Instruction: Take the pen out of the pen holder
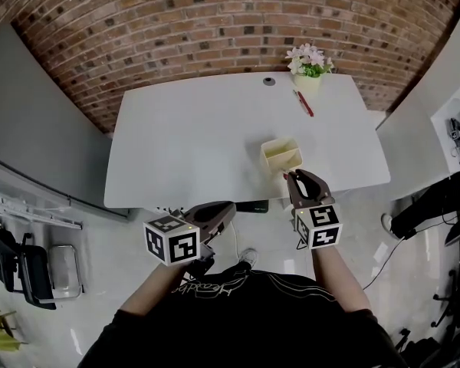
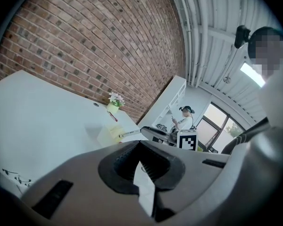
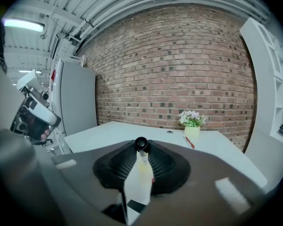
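Note:
A pale yellow pen holder stands on the white table near its front edge; it also shows in the left gripper view. My right gripper is just in front of the holder, shut on a light-bodied pen that has a black end. That pen sticks out of the right gripper toward the holder's rim. My left gripper hangs off the table's front edge. Its jaws are closed on nothing.
A red pen lies at the back right of the table beside a small flower pot. A small grey disc sits at the back edge. A brick wall runs behind the table. A person stands far off by the windows.

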Tool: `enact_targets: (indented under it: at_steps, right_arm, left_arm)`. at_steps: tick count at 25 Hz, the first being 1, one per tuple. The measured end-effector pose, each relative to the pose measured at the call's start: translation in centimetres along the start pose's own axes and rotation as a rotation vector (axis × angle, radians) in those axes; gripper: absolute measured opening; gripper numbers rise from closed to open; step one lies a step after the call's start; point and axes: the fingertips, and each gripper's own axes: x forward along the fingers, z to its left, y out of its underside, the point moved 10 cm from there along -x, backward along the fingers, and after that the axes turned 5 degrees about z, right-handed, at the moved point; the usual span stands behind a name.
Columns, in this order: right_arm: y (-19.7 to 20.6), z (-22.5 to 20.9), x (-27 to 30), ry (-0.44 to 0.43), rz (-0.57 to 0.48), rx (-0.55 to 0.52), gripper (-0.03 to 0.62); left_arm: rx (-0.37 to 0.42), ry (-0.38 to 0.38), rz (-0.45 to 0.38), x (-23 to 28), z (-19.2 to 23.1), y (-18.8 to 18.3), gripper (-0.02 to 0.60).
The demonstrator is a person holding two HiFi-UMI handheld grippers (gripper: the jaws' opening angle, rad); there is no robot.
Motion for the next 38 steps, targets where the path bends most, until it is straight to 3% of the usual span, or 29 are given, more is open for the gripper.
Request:
enact_targets:
  at_steps: [11, 24, 38]
  right_arm:
    - [-1.7, 1.1, -6.4, -0.026, -0.129, 0.048, 0.077]
    - [-2.2, 1.5, -15.6, -0.129, -0.265, 0.183, 0.077]
    - [-0.4, 2.7, -25.2, -0.226, -0.344, 0.307, 0.075]
  left_arm:
    - [0.054, 0.010, -0.022, -1.7, -4.4, 1.9, 0.003]
    - [0.118, 0.046, -0.038, -2.7, -9.3, 3.4, 0.003]
    - [0.181, 0.113, -0.078, -3.9, -15.0, 5.4, 0.003]
